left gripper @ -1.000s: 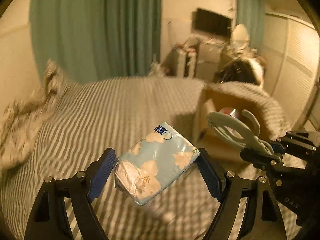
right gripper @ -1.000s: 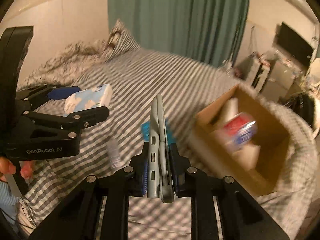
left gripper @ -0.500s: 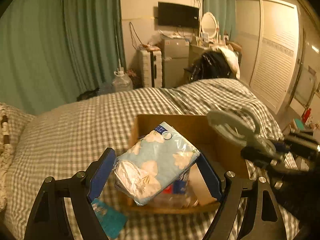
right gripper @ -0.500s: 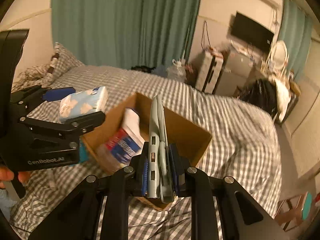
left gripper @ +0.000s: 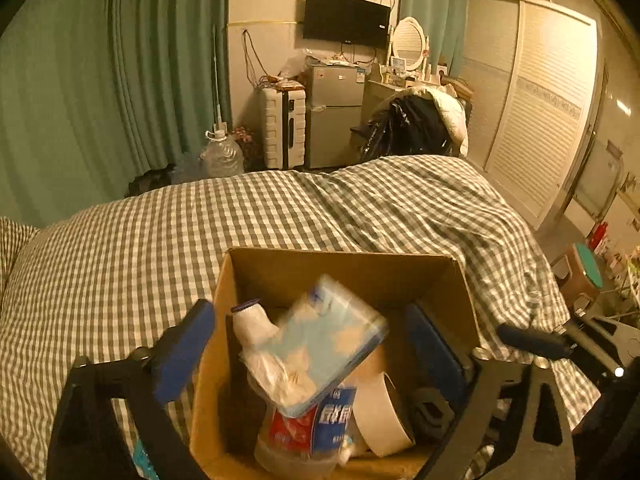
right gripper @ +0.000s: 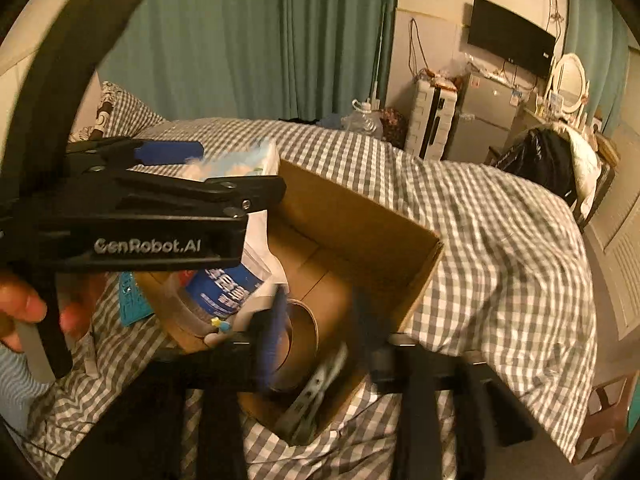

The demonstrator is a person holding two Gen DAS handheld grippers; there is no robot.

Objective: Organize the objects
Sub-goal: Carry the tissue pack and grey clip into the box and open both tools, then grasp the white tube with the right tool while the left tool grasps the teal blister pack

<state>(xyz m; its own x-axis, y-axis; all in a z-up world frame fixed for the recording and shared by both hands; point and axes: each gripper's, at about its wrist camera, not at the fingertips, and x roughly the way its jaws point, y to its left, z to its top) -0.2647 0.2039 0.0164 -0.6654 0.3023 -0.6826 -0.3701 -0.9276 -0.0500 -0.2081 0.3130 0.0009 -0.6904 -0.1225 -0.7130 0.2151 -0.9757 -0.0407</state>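
A brown cardboard box stands on the checked bed; it also shows in the right wrist view. My left gripper is open over the box, and the light-blue tissue pack is blurred between the spread fingers, loose, above a plastic bottle with a red and blue label. My right gripper is open over the box's near side. The grey hole punch lies tilted in the box below it, beside a tape roll.
The checked bedspread surrounds the box. A teal card lies on the bed left of the box. A hand holds the left gripper. A stool stands beyond the bed's right edge.
Both grippers have opened over the box. The tissue pack has left the left fingers and the hole punch has dropped from the right fingers into the box.
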